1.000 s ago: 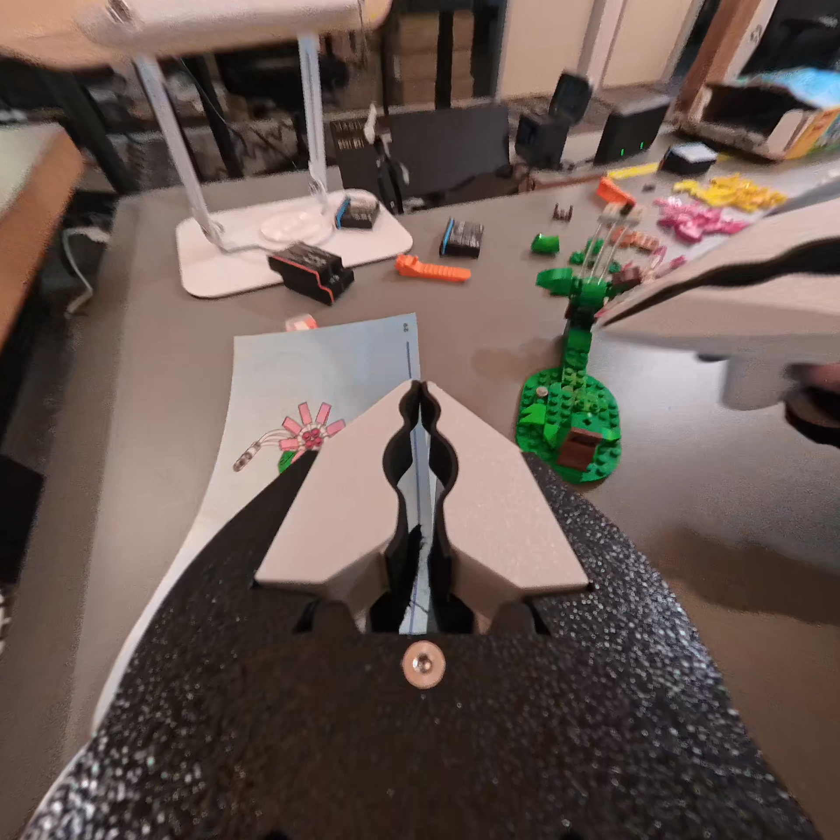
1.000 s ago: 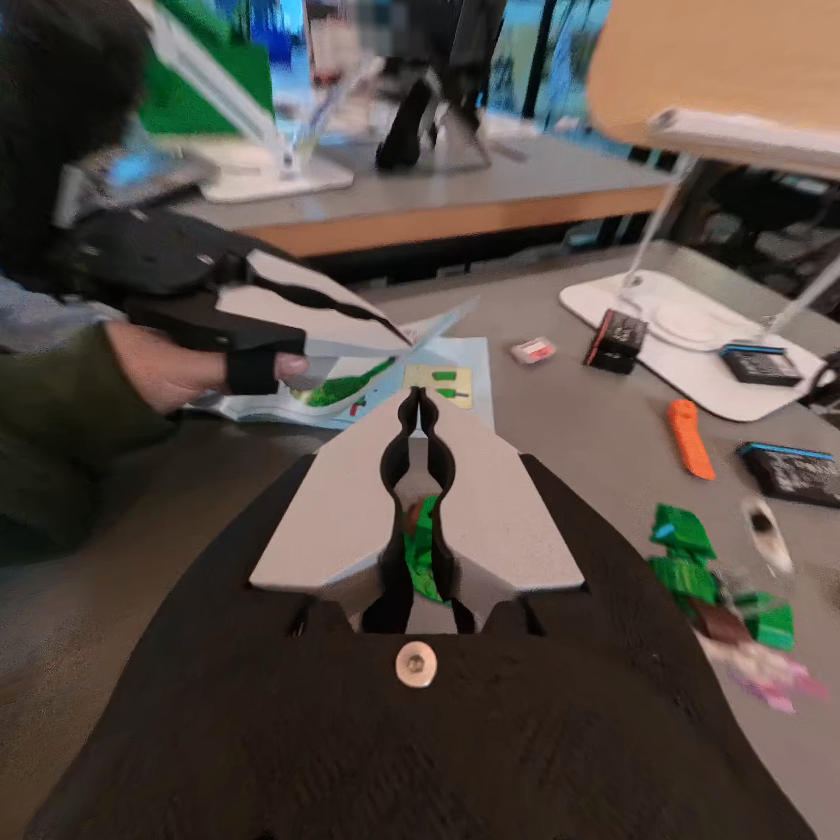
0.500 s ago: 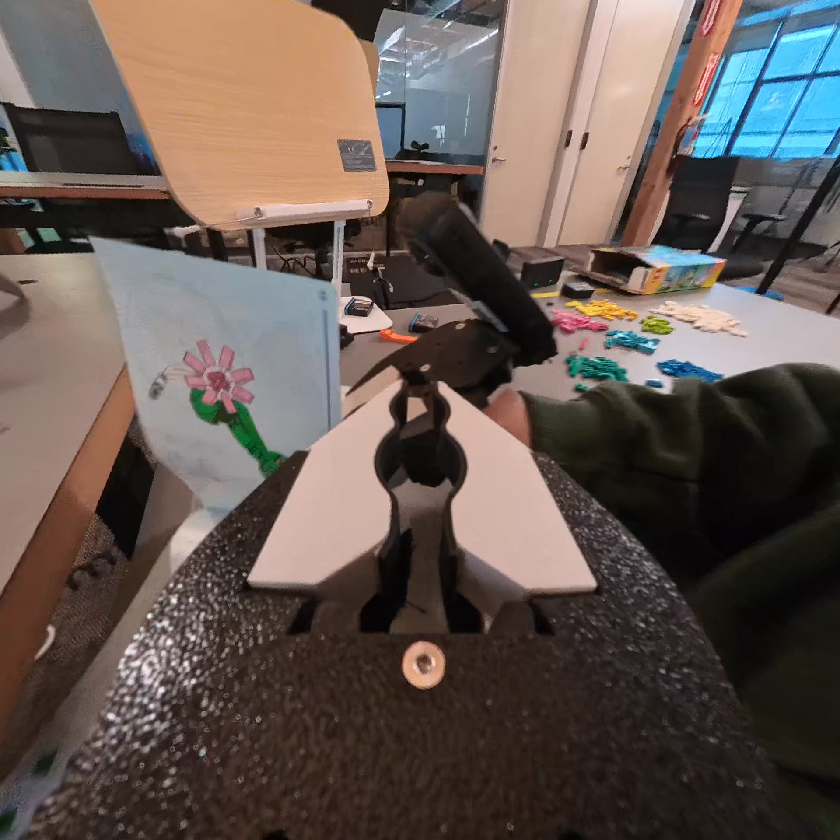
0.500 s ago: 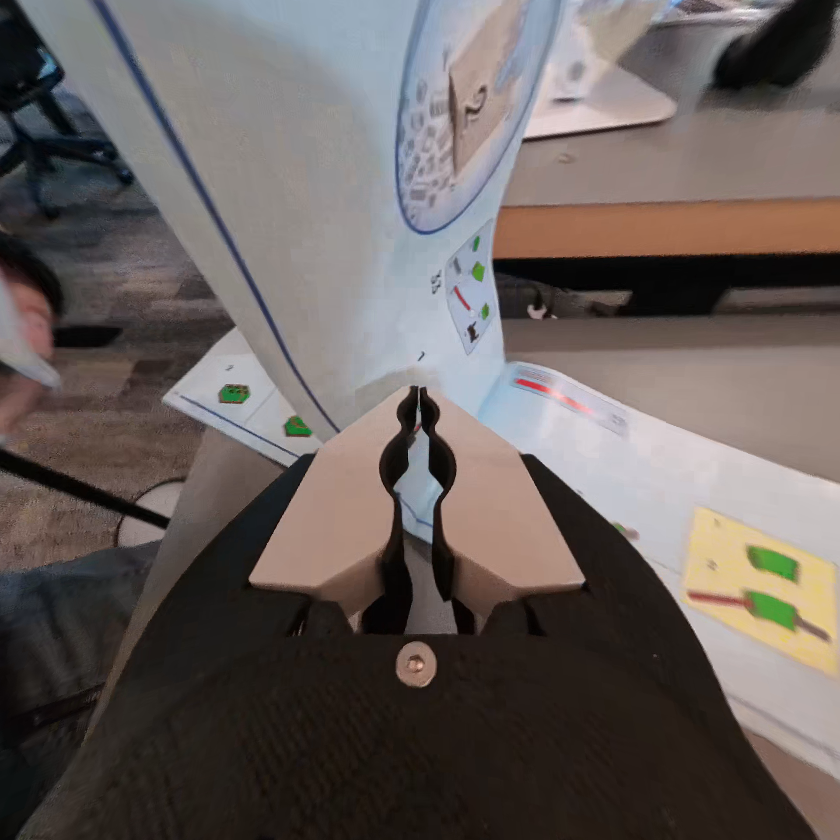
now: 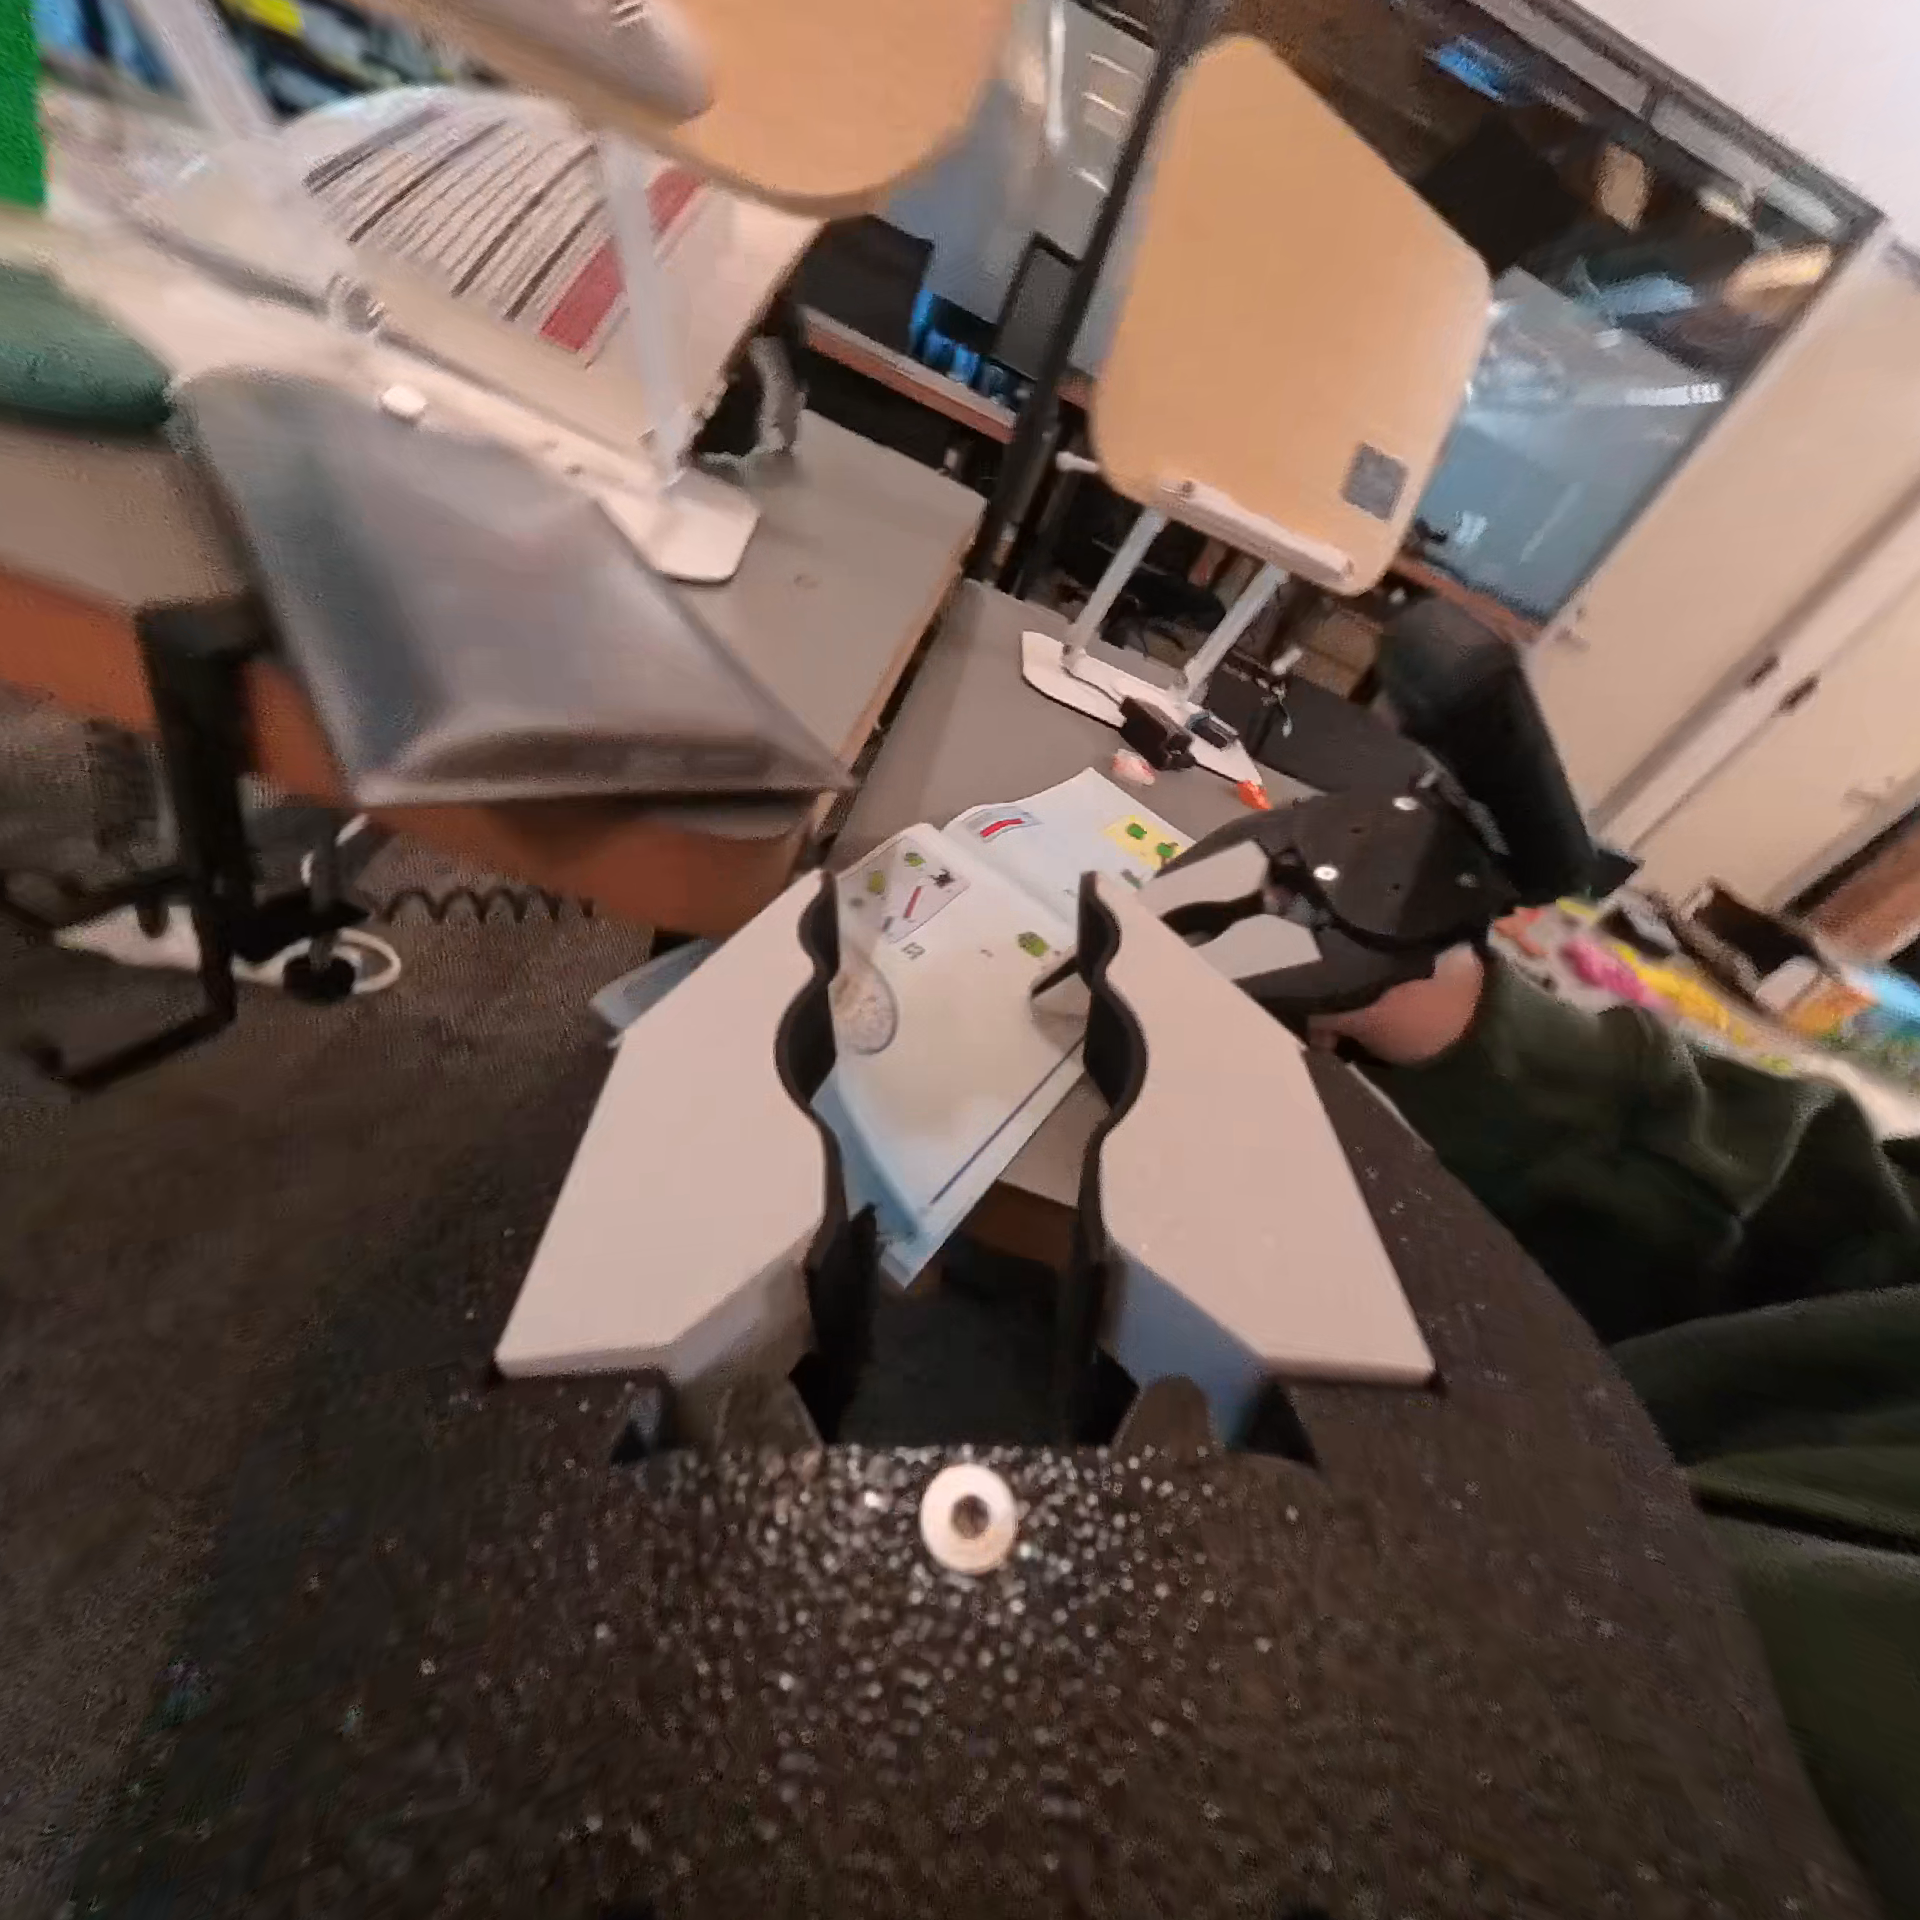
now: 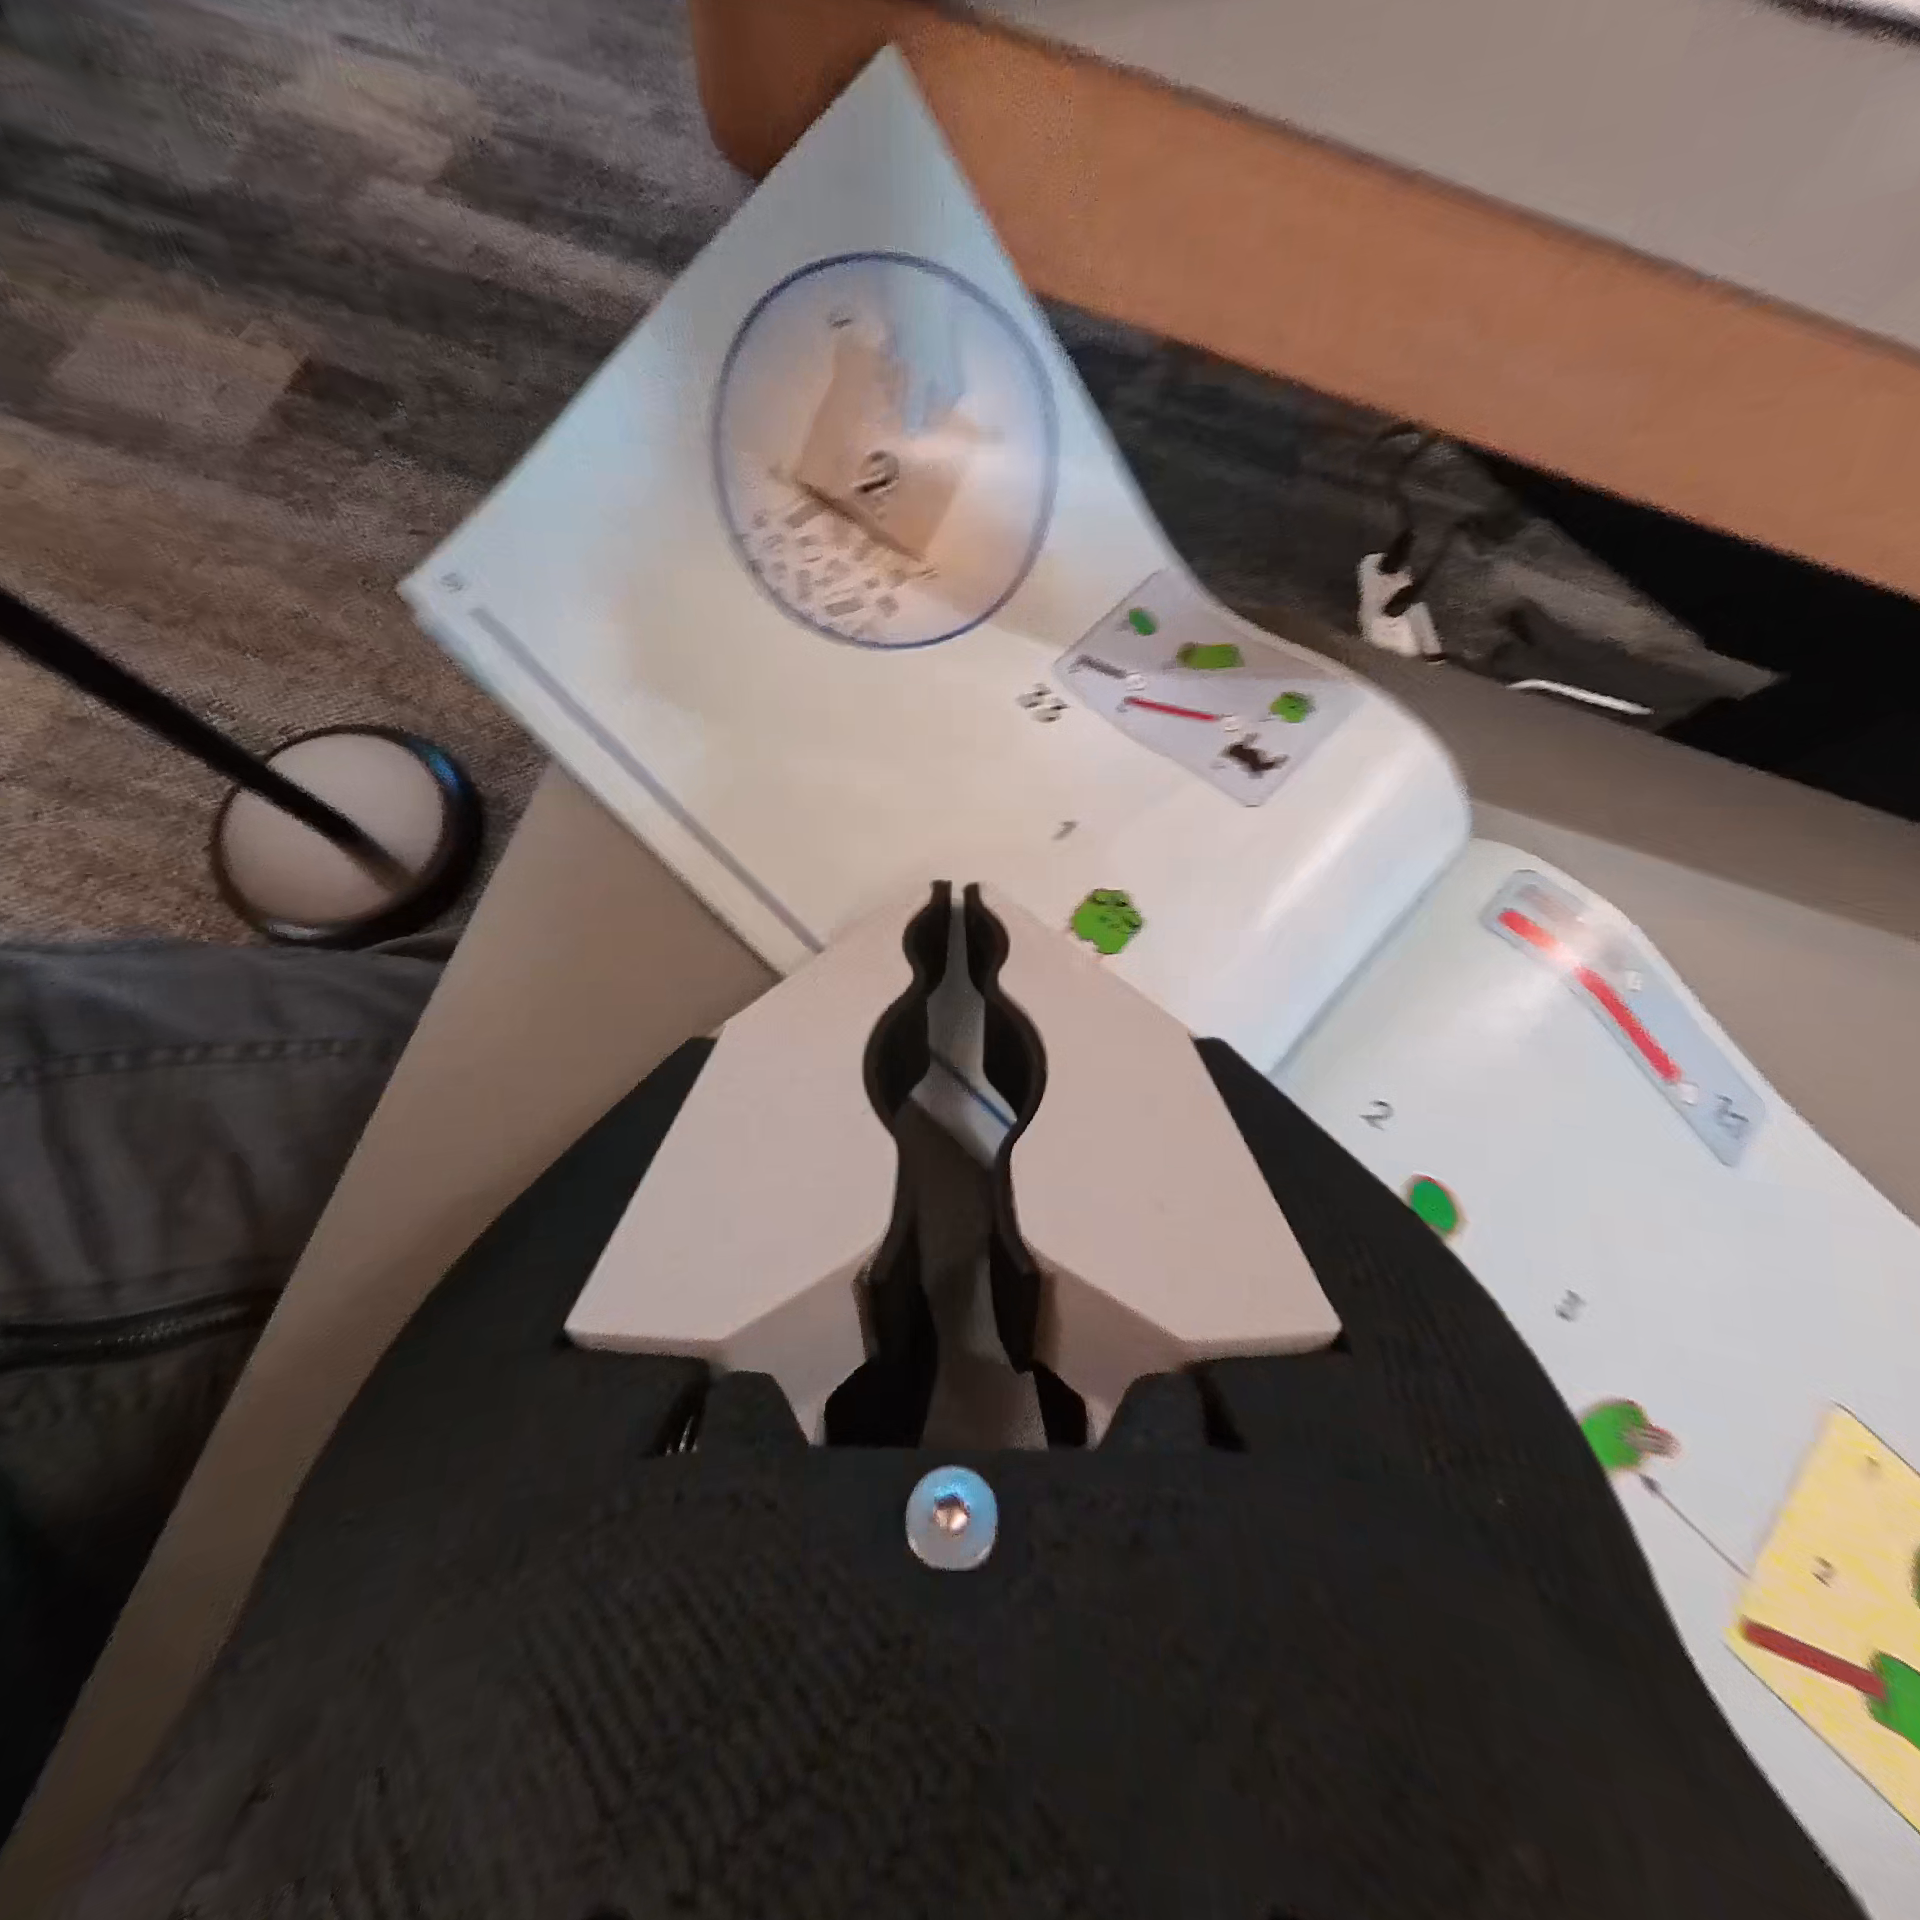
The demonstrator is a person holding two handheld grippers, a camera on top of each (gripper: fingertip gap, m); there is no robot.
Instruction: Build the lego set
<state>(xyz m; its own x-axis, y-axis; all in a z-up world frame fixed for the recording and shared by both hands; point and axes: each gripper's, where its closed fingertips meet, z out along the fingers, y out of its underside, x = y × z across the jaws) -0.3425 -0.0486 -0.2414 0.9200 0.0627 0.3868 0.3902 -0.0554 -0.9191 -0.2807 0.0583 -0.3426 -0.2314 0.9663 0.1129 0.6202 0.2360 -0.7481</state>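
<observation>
Table edge: right gripper pinching booklet page; left gripper spread.

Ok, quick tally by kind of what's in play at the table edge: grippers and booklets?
Grippers: 2, the left gripper with jaws open, the right gripper shut on a page.
Instruction booklet: 1.
Total: 3.

Grey carpet, wood-edged desks, glass partition
</observation>
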